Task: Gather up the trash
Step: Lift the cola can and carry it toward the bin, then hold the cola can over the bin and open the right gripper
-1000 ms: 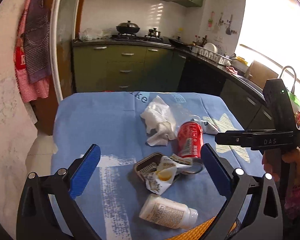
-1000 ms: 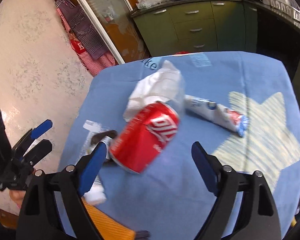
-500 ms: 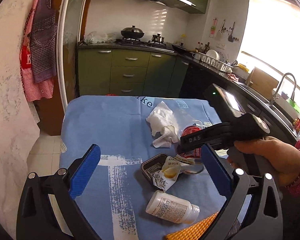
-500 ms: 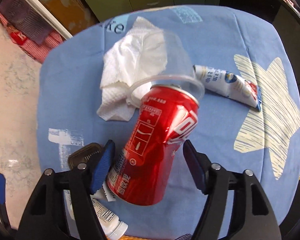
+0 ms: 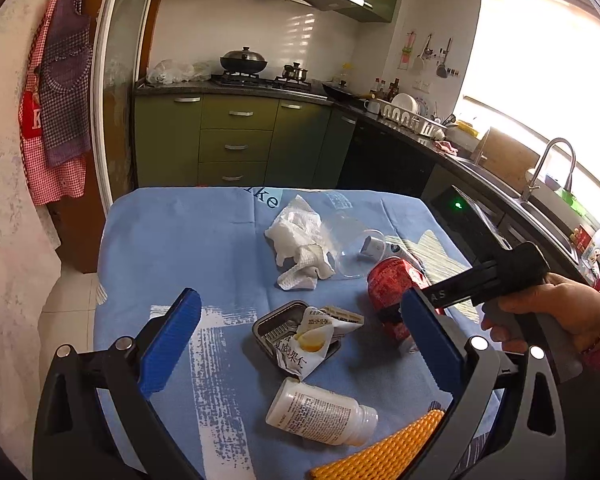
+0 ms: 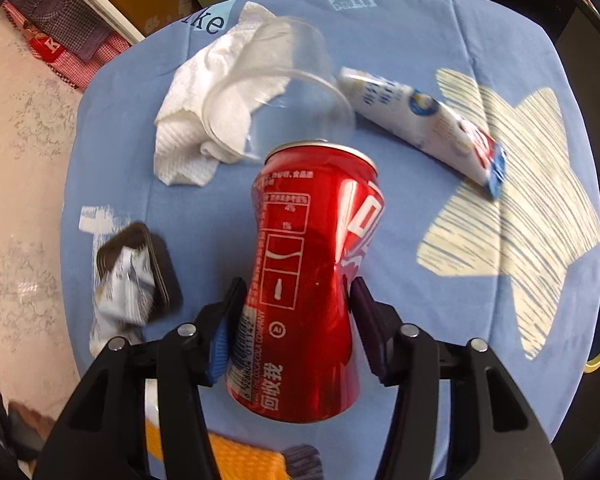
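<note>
My right gripper [image 6: 298, 300] is shut on a dented red soda can [image 6: 312, 272], its pads squeezing the can's middle; the can also shows in the left wrist view [image 5: 392, 292]. My left gripper [image 5: 296, 344] is open and empty, hovering over the blue tablecloth. Below it lie a white pill bottle [image 5: 320, 412], a dark tin [image 5: 274, 326] with a crumpled white wrapper [image 5: 308, 344], a white paper towel [image 5: 300, 240], a clear plastic cup [image 6: 276, 80] and a squeezed white tube [image 6: 424, 120].
The table is covered by a blue cloth with a pale star [image 6: 512, 216]. An orange mesh item [image 5: 384, 452] lies at the near edge. Green kitchen cabinets [image 5: 236, 144] stand behind the table, a sink counter [image 5: 540, 200] at the right.
My right gripper has come down around the red can and closed on it, denting its middle. My left gripper has stayed open, drifting slightly back.
</note>
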`<state>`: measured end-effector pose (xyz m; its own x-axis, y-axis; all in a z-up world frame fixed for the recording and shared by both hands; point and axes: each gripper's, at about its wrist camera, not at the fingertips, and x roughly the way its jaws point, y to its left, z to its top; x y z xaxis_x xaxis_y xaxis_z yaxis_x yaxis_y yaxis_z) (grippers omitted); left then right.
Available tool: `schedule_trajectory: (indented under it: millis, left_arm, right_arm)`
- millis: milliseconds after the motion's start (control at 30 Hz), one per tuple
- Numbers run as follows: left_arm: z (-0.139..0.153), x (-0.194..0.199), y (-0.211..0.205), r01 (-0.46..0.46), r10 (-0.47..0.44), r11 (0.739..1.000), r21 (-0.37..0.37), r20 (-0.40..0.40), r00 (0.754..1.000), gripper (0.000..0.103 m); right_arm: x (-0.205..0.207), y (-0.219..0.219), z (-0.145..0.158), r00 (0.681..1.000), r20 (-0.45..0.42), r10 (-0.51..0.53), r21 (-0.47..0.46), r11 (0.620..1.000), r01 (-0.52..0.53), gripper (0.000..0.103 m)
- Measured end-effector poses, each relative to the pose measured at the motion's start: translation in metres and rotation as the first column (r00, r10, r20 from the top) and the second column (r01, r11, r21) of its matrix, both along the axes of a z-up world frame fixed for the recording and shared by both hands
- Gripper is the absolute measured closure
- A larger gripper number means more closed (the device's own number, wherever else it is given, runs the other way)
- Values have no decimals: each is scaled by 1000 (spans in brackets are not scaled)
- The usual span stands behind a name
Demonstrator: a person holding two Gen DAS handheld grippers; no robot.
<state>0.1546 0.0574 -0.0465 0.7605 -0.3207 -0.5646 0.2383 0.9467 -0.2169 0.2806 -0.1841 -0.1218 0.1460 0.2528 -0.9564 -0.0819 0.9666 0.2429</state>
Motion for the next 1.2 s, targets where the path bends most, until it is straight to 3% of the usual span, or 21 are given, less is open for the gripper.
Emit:
schedule_trajectory:
  millis: [200, 400, 500, 633, 800, 933, 1133, 1200]
  left_arm:
    - [-4, 1, -14, 44, -44, 999, 6, -3, 999, 5]
    - [-1, -2, -31, 87, -88, 996, 22, 22, 996, 5]
    - [3, -6, -42, 118, -119, 992, 33, 31, 992, 5]
    - [7, -7, -59, 152, -153, 987, 41, 20, 988, 5]
    - [9, -7, -78, 176, -177, 984, 39, 8, 984, 5]
    - [12, -9, -94, 185, -186, 981, 58, 1, 983, 5]
    - [15, -7, -112, 195, -194, 977, 86, -17, 981, 5]
    - [14, -6, -119, 204, -202, 975, 89, -28, 979, 5]
  right_arm:
    - [-42, -55, 21, 999, 34, -20, 115, 993, 16, 54]
    - [-81, -124, 50, 991, 83, -107, 241, 967, 84, 54]
    - [-93, -160, 66, 975, 125, -181, 265, 954, 143, 54]
    - [-103, -236, 79, 929, 177, -324, 258, 927, 274, 54]
    - [-92, -323, 56, 862, 201, -466, 166, 883, 439, 54]
    - [-77, -372, 21, 838, 187, -513, 93, 858, 504, 54]
    - [-51, -389, -24, 863, 152, -482, 46, 875, 481, 52]
    - [-48, -390, -28, 858, 158, -488, 25, 871, 491, 42]
